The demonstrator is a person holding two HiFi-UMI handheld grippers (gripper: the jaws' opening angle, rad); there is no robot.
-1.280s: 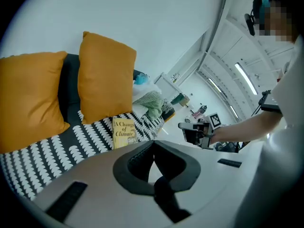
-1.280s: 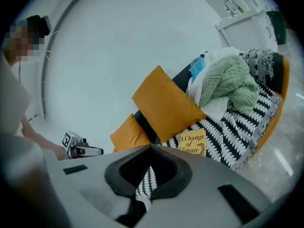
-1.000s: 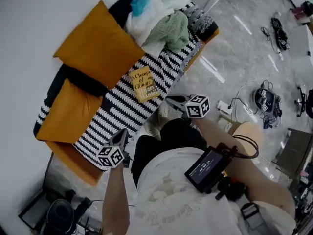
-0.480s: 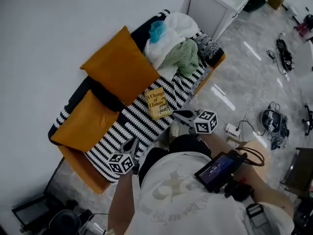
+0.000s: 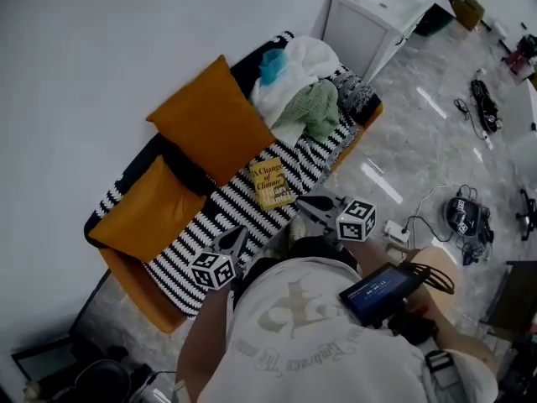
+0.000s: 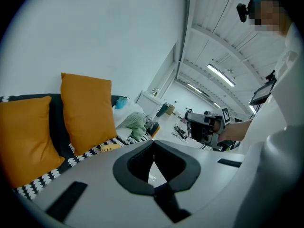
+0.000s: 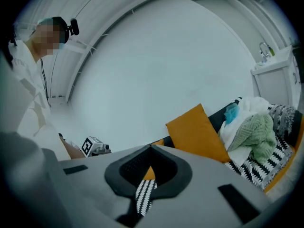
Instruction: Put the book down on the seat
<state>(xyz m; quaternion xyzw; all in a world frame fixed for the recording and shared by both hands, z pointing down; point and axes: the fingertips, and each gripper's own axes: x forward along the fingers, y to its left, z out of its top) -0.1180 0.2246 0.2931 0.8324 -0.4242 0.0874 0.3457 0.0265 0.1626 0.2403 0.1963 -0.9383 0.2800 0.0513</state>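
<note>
A yellow book [image 5: 272,183] lies flat on the black-and-white striped seat [image 5: 220,217] of a sofa, nothing touching it. It also shows small in the left gripper view, the book [image 6: 110,147] below an orange cushion. My right gripper [image 5: 304,201] hovers shut and empty just off the seat's front edge, right of the book. My left gripper [image 5: 238,238] is shut and empty over the seat's front edge, on the near-left side of the book. In their own views the left gripper [image 6: 153,144] and the right gripper [image 7: 151,148] have tips together with nothing between.
Two orange cushions [image 5: 211,120] [image 5: 144,212] lean on the sofa back. A heap of white and green clothes [image 5: 304,91] fills the seat's far end. A white cabinet [image 5: 377,11] stands beyond it. Cables and gear [image 5: 466,217] lie on the marble floor at the right.
The head view has swung and pulled back a little. The book stays flat on the seat and both grippers keep their places near the seat's front edge, still shut.
</note>
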